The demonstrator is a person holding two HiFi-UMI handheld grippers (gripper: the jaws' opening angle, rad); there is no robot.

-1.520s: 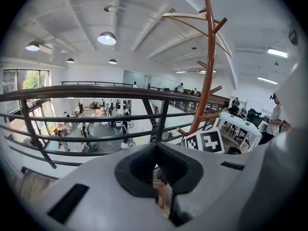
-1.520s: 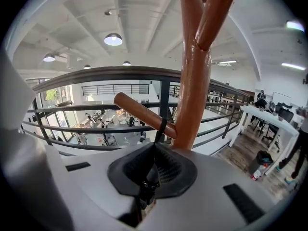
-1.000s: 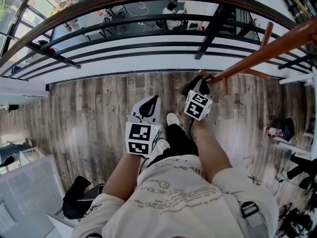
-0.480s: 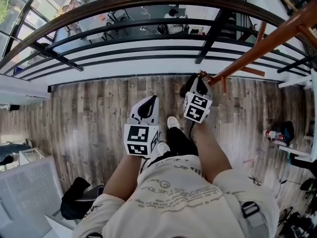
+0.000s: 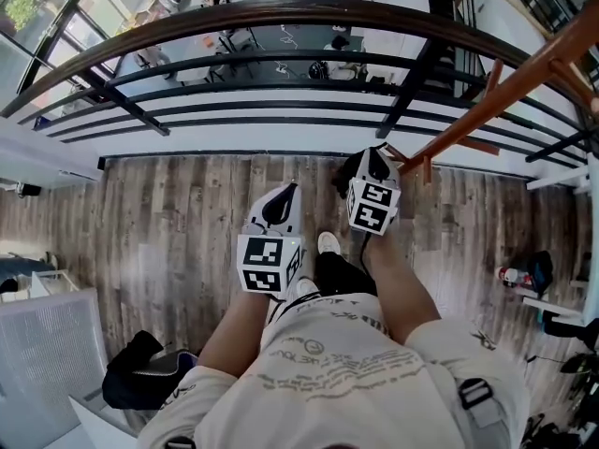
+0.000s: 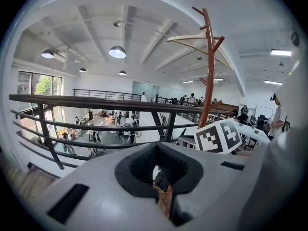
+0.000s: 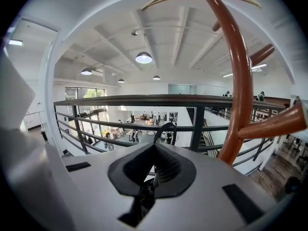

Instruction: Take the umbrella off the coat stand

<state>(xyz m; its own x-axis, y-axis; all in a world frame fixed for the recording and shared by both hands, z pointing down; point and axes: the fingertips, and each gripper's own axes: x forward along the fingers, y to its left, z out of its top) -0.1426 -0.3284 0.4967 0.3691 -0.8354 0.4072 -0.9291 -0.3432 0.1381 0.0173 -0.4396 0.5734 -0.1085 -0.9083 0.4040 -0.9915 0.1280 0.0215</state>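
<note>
- Umbrella, black, with a thin strap loop, sits clamped in the right gripper, whose jaws are closed on it.
- Reddish-brown wooden coat stand rises just beside it, to the gripper's right.
- Left gripper is held apart from the stand, jaws drawn together, nothing identifiable between them.
- Dark curved metal railing runs ahead of both.

Counted from my grip at the balcony rail

Two grey two-jaw grippers, my left gripper and right gripper, carry two black-and-white marker cubes. I also count one black folded umbrella, one reddish-brown wooden coat stand, one dark metal railing and four round ceiling lamps.
</note>
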